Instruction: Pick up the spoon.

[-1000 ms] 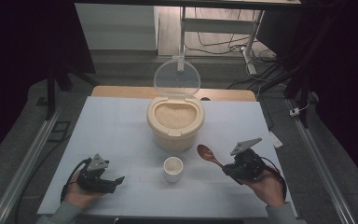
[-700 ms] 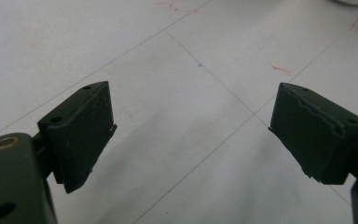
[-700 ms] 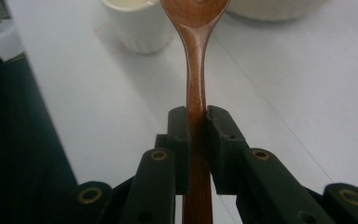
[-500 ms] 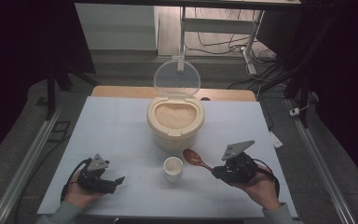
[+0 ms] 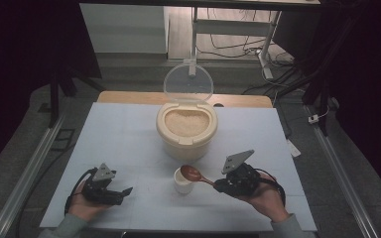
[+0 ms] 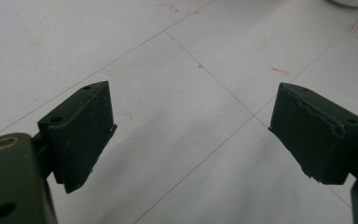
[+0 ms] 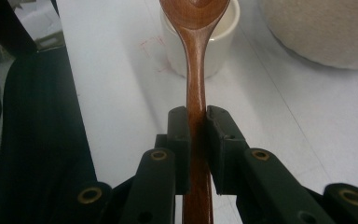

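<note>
The wooden spoon point(image 5: 194, 175) is pinched by its handle between the right tongs point(image 5: 219, 185), its bowl over the small white cup point(image 5: 182, 182) near the rice container point(image 5: 187, 130). The left tongs point(image 5: 124, 192) rest spread on the bench point(image 5: 129, 134), well apart.

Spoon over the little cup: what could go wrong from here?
The right gripper clamps only the thin handle of the wooden spoon, so the spoon may twist in the grip. Its bowl hangs right above the small white cup, which is light and unheld, so a nudge could tip it. The left gripper rests open, apart from the cup.
</note>
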Available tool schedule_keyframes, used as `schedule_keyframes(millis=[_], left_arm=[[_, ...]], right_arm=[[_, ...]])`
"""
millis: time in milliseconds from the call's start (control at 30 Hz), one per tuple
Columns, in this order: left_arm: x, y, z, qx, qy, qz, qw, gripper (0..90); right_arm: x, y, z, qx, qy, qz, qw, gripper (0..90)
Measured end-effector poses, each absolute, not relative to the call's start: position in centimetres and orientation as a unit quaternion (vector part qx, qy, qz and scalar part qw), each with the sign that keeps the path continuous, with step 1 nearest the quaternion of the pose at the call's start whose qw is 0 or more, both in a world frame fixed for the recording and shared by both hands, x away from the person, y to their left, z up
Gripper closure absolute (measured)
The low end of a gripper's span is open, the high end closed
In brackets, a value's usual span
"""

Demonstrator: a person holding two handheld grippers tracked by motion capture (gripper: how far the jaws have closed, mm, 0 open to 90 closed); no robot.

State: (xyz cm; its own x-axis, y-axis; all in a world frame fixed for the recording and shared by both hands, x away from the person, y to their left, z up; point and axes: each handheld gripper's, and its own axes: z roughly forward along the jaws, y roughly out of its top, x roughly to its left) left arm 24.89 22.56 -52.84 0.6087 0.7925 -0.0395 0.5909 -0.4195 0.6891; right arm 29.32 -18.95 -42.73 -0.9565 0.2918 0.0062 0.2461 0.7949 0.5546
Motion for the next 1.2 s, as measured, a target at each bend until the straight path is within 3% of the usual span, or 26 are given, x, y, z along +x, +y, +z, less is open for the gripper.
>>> schedule_keyframes(millis=[567, 867, 1200], left_arm=[[24.9, 22.5, -52.9, 0.833, 0.413, 0.146, 0.339, 13.2], [24.9, 22.2, -52.6, 0.834, 0.407, 0.146, 0.344, 13.4], [24.6, 19.7, -47.6, 0.857, 0.324, 0.142, 0.374, 16.1]], right_arm=[[29.9, -15.0, -42.7, 0.087, 0.956, 0.277, 0.032, 79.1], [29.9, -14.8, -42.9, 0.081, 0.956, 0.279, 0.034, 79.1], [29.8, -14.8, -42.7, 0.076, 0.956, 0.28, 0.035, 79.1]])
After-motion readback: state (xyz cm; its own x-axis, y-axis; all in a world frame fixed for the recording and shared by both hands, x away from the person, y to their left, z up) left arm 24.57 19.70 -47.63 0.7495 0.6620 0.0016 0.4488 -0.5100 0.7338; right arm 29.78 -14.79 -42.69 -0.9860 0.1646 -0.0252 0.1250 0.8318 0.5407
